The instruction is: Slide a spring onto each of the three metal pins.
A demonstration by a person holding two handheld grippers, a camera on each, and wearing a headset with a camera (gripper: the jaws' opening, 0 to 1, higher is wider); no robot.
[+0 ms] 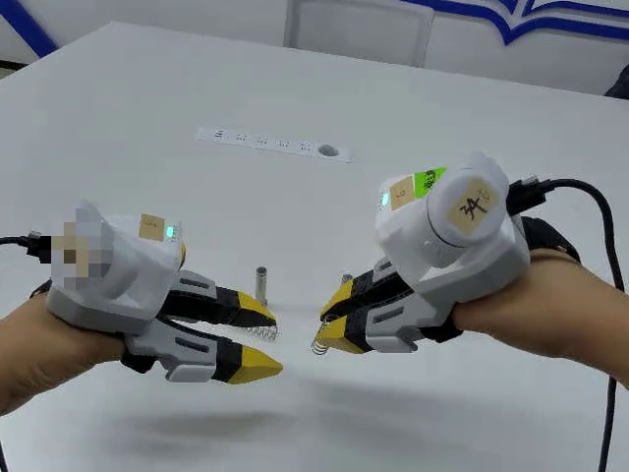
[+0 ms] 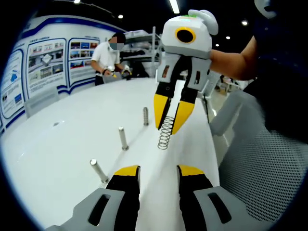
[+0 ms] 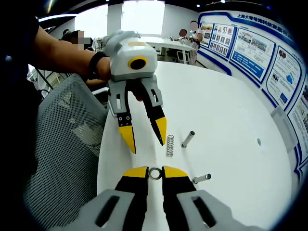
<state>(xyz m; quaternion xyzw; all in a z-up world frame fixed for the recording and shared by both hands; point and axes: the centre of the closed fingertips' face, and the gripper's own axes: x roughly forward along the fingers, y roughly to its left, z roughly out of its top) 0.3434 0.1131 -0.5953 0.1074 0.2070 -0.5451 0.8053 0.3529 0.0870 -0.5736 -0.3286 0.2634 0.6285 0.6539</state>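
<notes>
My right gripper [image 1: 325, 325] is shut on a small coil spring [image 1: 319, 346], which hangs from its yellow tips above the white table. The left gripper view shows that spring [image 2: 165, 132] dangling; the right gripper view has it [image 3: 154, 173] end-on between the tips. My left gripper [image 1: 262, 341] faces it, open with nothing between its jaws. A metal pin [image 1: 262, 285] stands upright between and behind the two grippers, and another pin [image 1: 346, 279] peeks out beside the right gripper. A second spring [image 1: 260, 332] sits by the left gripper's tips; I cannot tell whether a pin is inside it.
A white power strip [image 1: 272, 144] lies further back on the table [image 1: 147, 108]. The left gripper view shows three pins [image 2: 123, 138] in a row left of the jaws. A mesh chair [image 3: 67, 134] stands at the table's near edge. People stand in the background.
</notes>
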